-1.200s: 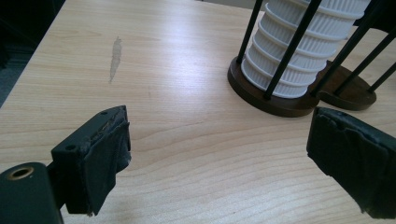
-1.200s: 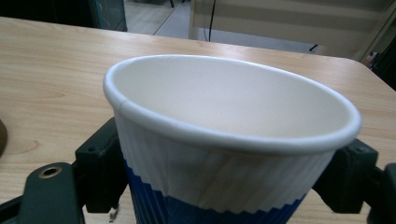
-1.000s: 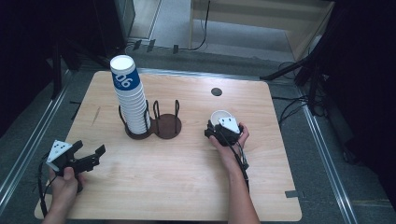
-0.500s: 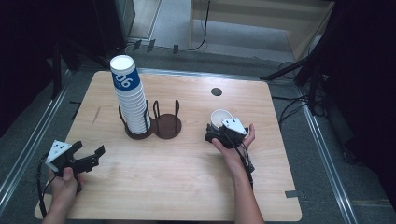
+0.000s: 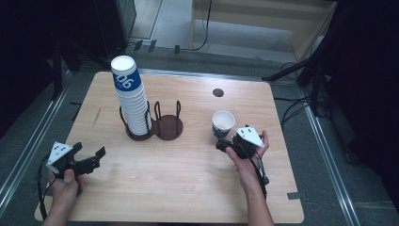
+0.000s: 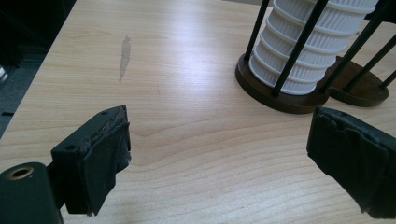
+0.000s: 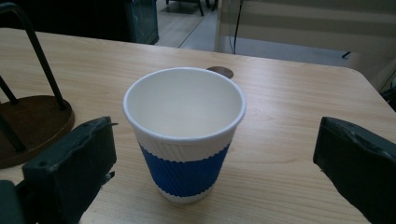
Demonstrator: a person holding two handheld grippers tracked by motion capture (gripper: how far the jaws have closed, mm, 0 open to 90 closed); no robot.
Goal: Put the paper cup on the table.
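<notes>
My right tongs [image 7: 210,168], jaws wide, flank without touching an upright blue-banded paper cup [image 7: 184,135] on the table [image 5: 188,188]; my left tongs [image 6: 224,158], equally wide, face the stacked cups [image 6: 313,42] in their holder [image 6: 285,93].

The high view looks down on the whole counter [image 5: 188,188]; each tongs camera skims it low, sharing the cup rack [image 6: 280,95] ahead.

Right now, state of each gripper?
Left gripper: open, holding nothing.
Right gripper: open, jaws apart on either side of the paper cup, not gripping it.
</notes>
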